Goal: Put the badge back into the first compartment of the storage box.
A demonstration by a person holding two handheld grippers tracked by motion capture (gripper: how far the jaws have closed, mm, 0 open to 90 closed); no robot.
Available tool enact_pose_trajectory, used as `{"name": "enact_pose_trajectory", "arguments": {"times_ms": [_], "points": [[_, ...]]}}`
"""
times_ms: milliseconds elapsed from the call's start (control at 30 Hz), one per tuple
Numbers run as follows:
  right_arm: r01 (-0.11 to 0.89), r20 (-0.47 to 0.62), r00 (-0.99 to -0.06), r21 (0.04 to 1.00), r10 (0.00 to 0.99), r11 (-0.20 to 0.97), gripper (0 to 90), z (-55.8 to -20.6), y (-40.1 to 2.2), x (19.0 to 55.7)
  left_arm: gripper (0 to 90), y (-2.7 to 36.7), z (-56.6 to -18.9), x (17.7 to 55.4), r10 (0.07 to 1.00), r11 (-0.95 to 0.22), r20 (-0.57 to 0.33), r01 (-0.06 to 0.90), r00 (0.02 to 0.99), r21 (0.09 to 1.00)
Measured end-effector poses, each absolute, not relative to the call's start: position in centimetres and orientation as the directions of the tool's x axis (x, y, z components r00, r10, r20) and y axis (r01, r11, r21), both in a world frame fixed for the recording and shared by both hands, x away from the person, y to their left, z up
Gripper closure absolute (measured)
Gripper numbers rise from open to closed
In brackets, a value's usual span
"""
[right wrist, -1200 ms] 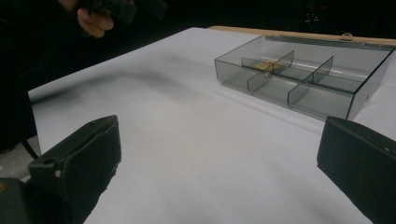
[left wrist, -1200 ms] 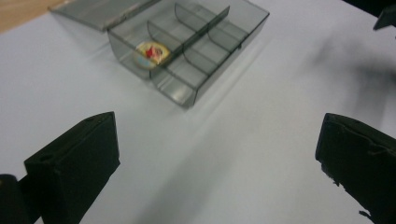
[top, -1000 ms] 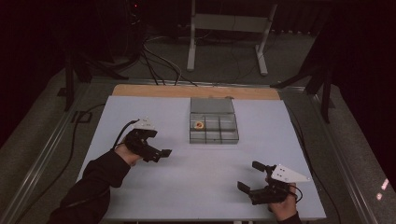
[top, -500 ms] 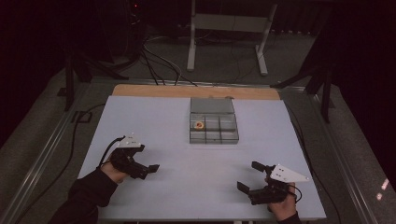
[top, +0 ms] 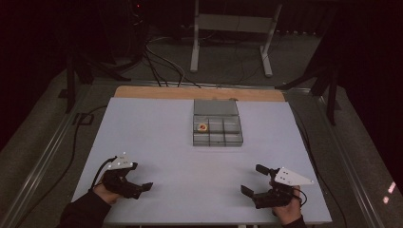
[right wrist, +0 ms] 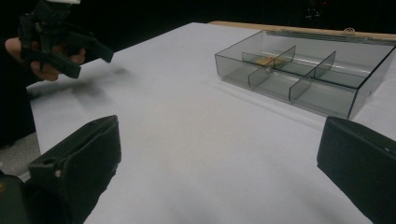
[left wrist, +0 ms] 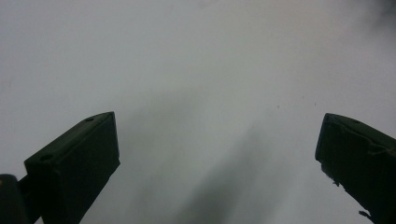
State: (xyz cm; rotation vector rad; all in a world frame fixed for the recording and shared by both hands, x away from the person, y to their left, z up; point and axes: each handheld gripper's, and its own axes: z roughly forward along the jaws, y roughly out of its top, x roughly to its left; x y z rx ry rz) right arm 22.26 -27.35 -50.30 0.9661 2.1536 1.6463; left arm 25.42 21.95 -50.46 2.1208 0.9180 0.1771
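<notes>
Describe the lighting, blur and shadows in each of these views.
High view: dim, dark surroundings, evenly lit white table, soft grain. Left gripper view: the table surface is hazy and featureless, with a smeared grey shadow between the open jaws of the left gripper. Right gripper view: the clear divided box is fairly sharp with faint glare on its walls; the near jaws of the right gripper are soft.

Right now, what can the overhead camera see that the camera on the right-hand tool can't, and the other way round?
The high view alone takes in the right gripper, the wooden strip at the table's far edge, and the floor cables. The right gripper view alone gives a low side look at the divider walls. Both share the clear compartment box, the left gripper and the white table.
</notes>
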Motion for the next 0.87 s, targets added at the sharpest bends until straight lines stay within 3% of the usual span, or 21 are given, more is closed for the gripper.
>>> {"name": "enact_pose_trajectory", "arguments": {"times_ms": [300, 867], "points": [[0.351, 0.183, -0.745, 0.925, 0.642, 0.143, 0.0, -50.4, -27.2, 22.3, 0.3, 23.3, -51.5, 23.6, 0.693, -0.385, -0.162, 0.550, 0.703, 0.741], [0.350, 0.179, -0.748, 0.925, 0.640, 0.150, 0.0, -50.5, -27.2, 22.4, 0.3, 23.4, -52.2, 24.0, 0.709, -0.369, -0.144, 0.538, 0.690, 0.758]]}}
